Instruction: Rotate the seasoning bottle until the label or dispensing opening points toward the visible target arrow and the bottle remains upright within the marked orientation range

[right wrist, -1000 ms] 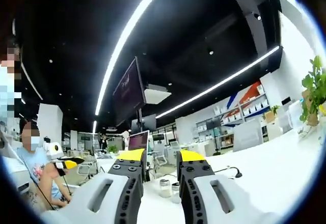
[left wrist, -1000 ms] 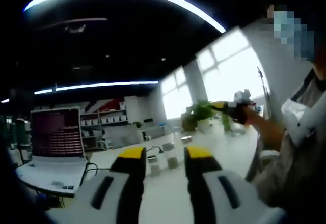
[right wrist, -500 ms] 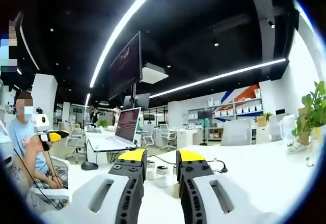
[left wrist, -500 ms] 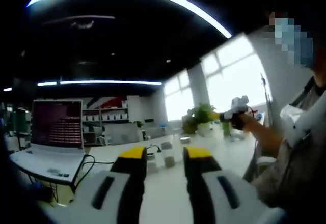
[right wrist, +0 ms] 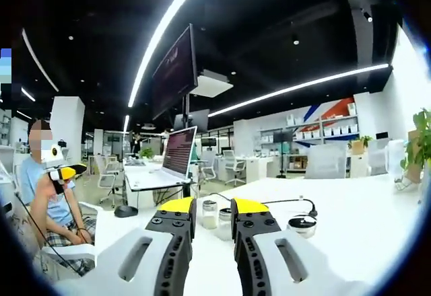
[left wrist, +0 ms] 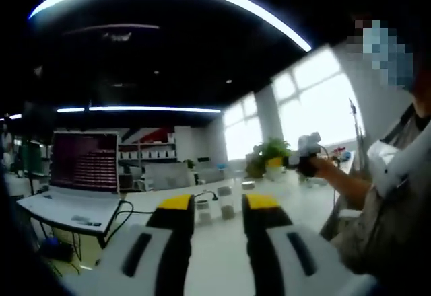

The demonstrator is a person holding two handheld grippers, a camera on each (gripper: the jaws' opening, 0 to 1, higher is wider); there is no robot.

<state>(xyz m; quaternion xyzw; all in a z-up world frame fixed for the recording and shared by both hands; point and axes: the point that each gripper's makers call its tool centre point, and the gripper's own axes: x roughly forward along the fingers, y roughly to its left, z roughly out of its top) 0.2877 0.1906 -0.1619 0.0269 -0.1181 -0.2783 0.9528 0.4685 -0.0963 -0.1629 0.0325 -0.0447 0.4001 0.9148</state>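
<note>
In the left gripper view, the left gripper (left wrist: 212, 205) is up off the white table (left wrist: 222, 262) with its yellow-tipped jaws spread apart and nothing between them, so it's just released. Right past the tips, out on the table and well apart from the jaws, sit two small seasoning bottles (left wrist: 227, 203), upright, side by side; they look clear with something pale in the lower part, but it's too blurry to say what, and I can't make out a label or opening. A laptop (left wrist: 75, 185) sits open off to the left with a cable running toward the bottles. Over on the right the right gripper (left wrist: 302, 160) is held up in the air in a person's hand, and from this angle I cannot tell how its jaws stand; there's a potted plant (left wrist: 271, 153) behind it by the windows. In the right gripper view, the right gripper (right wrist: 207, 207) has its jaws apart too, gripping nothing. The same two bottles (right wrist: 211, 214) show in the gap just beyond the tips, standing on the table, not touched, pale stuff in the bottom. A third small jar (right wrist: 297, 225) with a dark lid sits to the right of them. The laptop (right wrist: 174, 158) is further back on the left, and a seated person (right wrist: 50, 205) is at the far left.
</note>
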